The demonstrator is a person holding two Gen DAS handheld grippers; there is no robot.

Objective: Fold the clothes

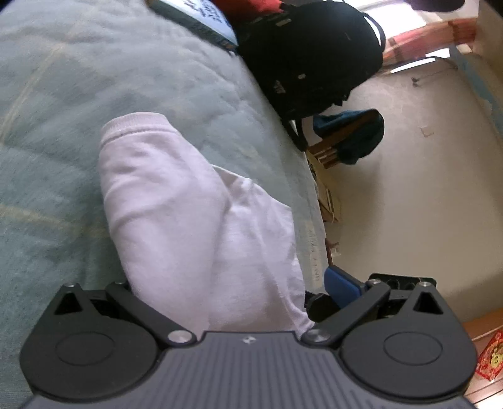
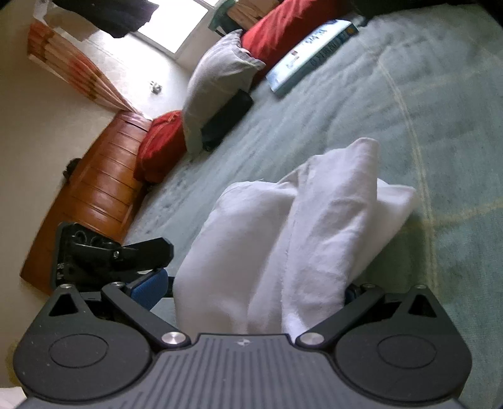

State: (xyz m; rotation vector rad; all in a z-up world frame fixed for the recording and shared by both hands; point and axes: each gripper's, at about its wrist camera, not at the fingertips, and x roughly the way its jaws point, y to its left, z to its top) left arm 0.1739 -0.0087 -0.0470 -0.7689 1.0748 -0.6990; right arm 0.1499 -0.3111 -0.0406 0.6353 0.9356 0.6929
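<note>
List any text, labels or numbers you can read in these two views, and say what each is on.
None can be read for certain.
Book on the bed: cover and spine lettering, too blurred to read.
Same book, left wrist view: white cover lettering, cropped and blurred.
Black backpack: small pale marks, too small.
Mattress edge: a printed strip, unreadable.
Red packet on the floor: yellow design, no clear words.

No lettering reads clearly. The book [image 2: 309, 53] near the bed's far edge carries large cover letters and spine print, all too blurred to read. Small white marks on the black backpack [image 1: 308, 56] are illegible.
</note>
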